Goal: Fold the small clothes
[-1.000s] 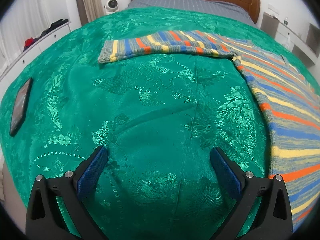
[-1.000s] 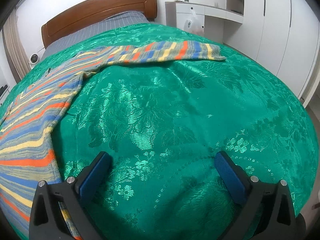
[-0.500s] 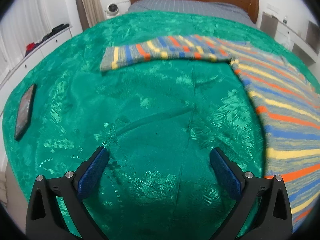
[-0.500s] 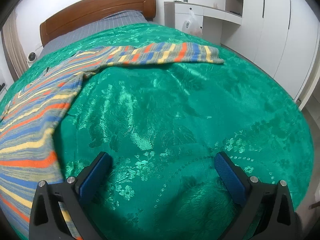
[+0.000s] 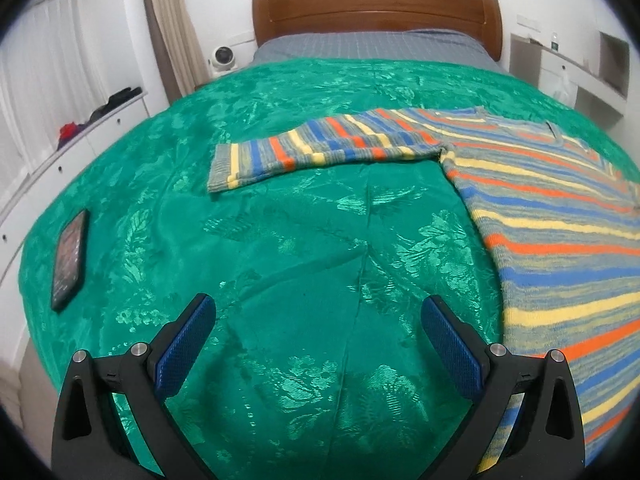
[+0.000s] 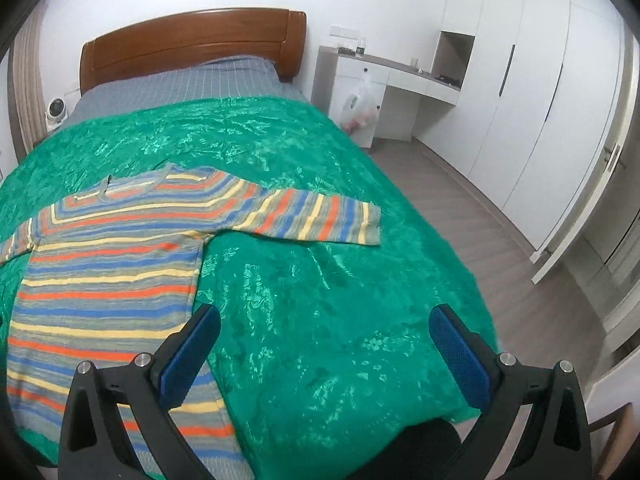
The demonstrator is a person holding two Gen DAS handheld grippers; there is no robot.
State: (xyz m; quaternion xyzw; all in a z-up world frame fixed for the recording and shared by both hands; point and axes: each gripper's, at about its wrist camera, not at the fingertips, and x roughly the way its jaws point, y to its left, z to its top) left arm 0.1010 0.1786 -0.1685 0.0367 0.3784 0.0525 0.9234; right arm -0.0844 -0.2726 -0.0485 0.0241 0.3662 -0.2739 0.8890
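Observation:
A small striped sweater (image 5: 552, 216) in blue, orange, yellow and grey lies flat on the green bedspread (image 5: 304, 248). Its left sleeve (image 5: 316, 148) stretches out to the side in the left wrist view. In the right wrist view the sweater's body (image 6: 108, 280) fills the left and its right sleeve (image 6: 312, 220) reaches toward the bed's edge. My left gripper (image 5: 316, 328) is open above bare bedspread, left of the sweater's hem. My right gripper (image 6: 324, 340) is open too, its left finger over the sweater's side edge. Neither holds anything.
A dark phone (image 5: 70, 258) lies near the bed's left edge. The wooden headboard (image 6: 192, 46) and grey sheet are at the far end. To the right are a white desk with a plastic bag (image 6: 360, 106), tall wardrobes (image 6: 516, 92) and grey floor.
Both grippers have risen and pulled back from the bedspread, so more of the bed, sweater and room shows. The jaws stayed open and the sweater has not moved.

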